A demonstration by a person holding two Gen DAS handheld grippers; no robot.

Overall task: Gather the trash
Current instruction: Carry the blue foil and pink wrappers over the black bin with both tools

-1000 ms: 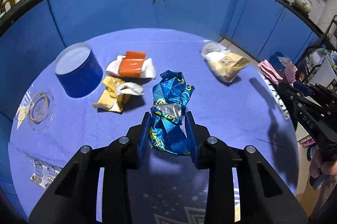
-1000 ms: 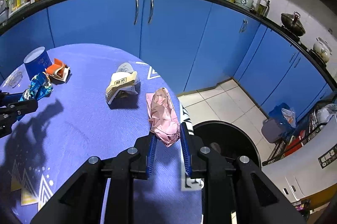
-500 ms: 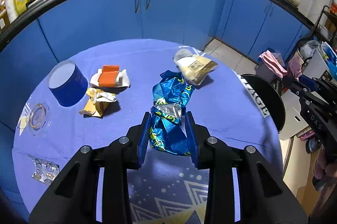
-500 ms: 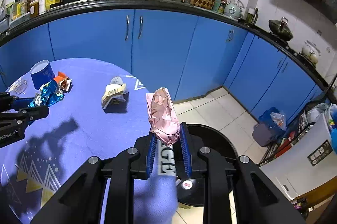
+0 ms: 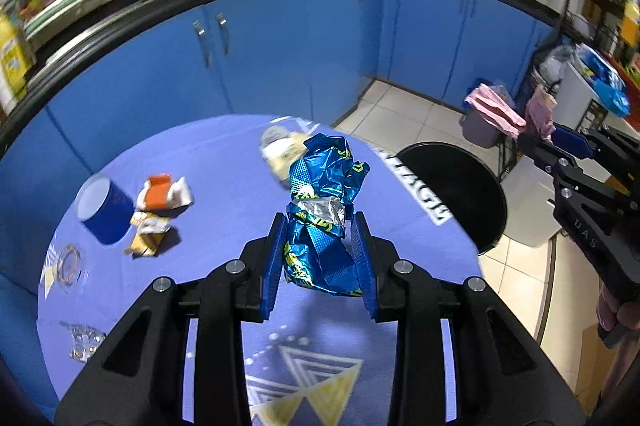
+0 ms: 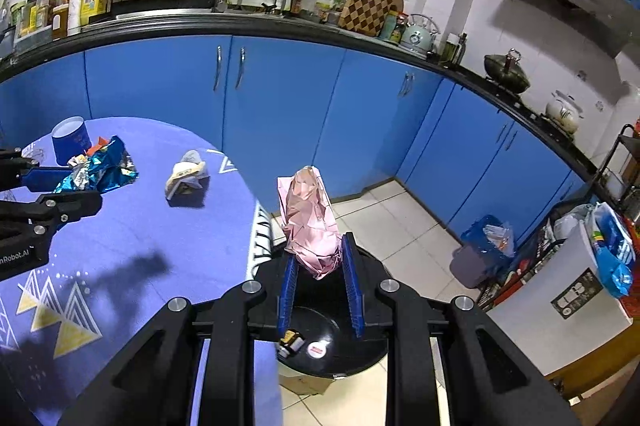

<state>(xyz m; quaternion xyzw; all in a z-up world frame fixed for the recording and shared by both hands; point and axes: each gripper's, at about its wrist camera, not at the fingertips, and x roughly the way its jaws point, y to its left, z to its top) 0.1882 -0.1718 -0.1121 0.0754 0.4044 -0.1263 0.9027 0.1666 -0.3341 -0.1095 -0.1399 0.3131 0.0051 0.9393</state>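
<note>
My left gripper (image 5: 320, 230) is shut on a crumpled blue foil wrapper (image 5: 320, 222), held above the blue round table (image 5: 224, 154). My right gripper (image 6: 318, 254) is shut on a crumpled pink wrapper (image 6: 310, 222) and hangs over the black trash bin (image 6: 332, 346) beside the table's edge. In the left wrist view the bin (image 5: 452, 190) sits past the table's right edge, with the right gripper (image 5: 560, 142) and its pink wrapper (image 5: 540, 110) beyond it. The right wrist view shows the left gripper (image 6: 76, 182) with the blue wrapper (image 6: 100, 174) at the far left.
On the table lie a cream packet (image 5: 280, 150), an orange-and-white wrapper (image 5: 164, 192), a yellow wrapper (image 5: 146, 234), a blue cup (image 5: 104, 214) and a clear plastic piece (image 5: 84, 342). Blue cabinets (image 6: 280, 114) ring the room. A grey bin (image 6: 472, 262) and shelf stand at right.
Both grippers have risen and swung right with their wrappers. The right gripper went from over the table's edge to above the bin. The left one now stands nearer the table's right edge.
</note>
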